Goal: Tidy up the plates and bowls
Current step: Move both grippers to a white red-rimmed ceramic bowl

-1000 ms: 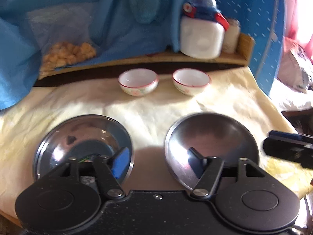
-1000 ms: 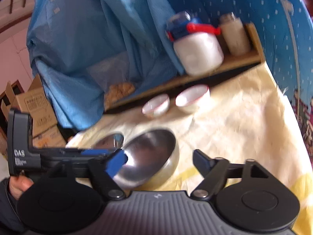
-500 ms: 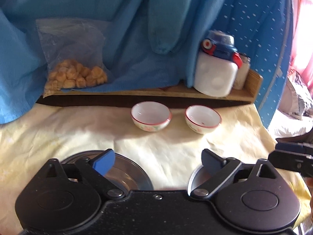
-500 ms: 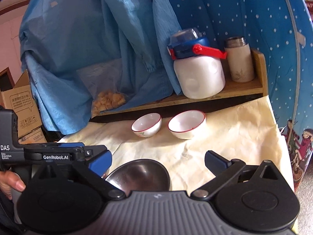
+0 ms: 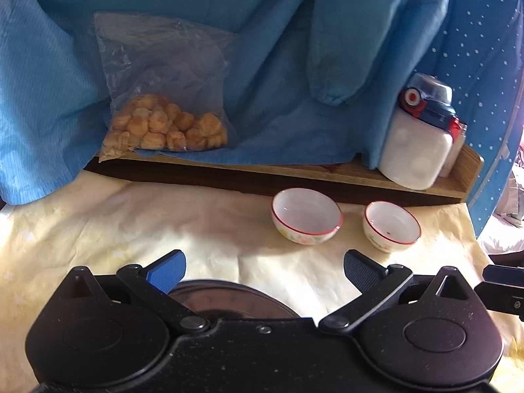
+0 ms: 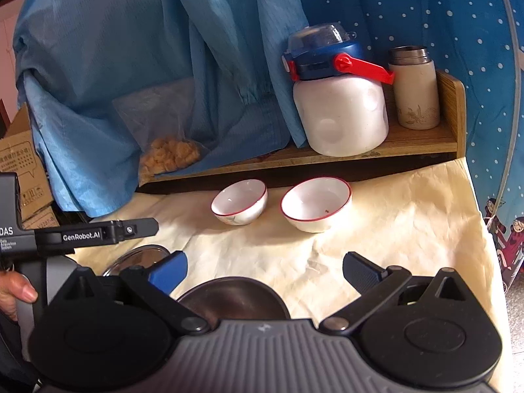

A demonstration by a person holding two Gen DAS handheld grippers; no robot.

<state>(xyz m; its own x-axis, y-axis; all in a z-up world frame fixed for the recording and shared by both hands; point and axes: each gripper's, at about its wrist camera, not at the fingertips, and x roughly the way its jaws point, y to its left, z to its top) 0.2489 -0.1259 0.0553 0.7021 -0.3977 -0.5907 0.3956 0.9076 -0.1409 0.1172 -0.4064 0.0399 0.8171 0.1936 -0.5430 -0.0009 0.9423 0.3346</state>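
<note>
Two white bowls with red rims stand side by side near the wooden shelf, the left bowl (image 5: 306,216) (image 6: 240,201) and the right bowl (image 5: 391,226) (image 6: 316,208). A steel plate (image 5: 229,298) lies on the cloth just below my left gripper (image 5: 263,268), whose jaws are opening with nothing between them. My right gripper (image 6: 263,270) is open and empty above a second steel dish (image 6: 234,298). In the right wrist view the first steel plate (image 6: 144,255) peeks out behind the left gripper's black body (image 6: 98,234), which a hand (image 6: 16,291) holds.
A wooden shelf (image 6: 409,144) at the back carries a white jug with a blue lid (image 6: 340,111), a beige flask (image 6: 414,88) and a bag of snacks (image 5: 163,127). Blue cloth (image 5: 229,32) hangs behind. Cream cloth (image 6: 409,229) covers the table; cardboard boxes (image 6: 19,170) stand at left.
Both grippers have drawn back from the steel dishes and risen a little, and both pairs of jaws have spread wider. The steel dishes now sit low in each view, partly hidden.
</note>
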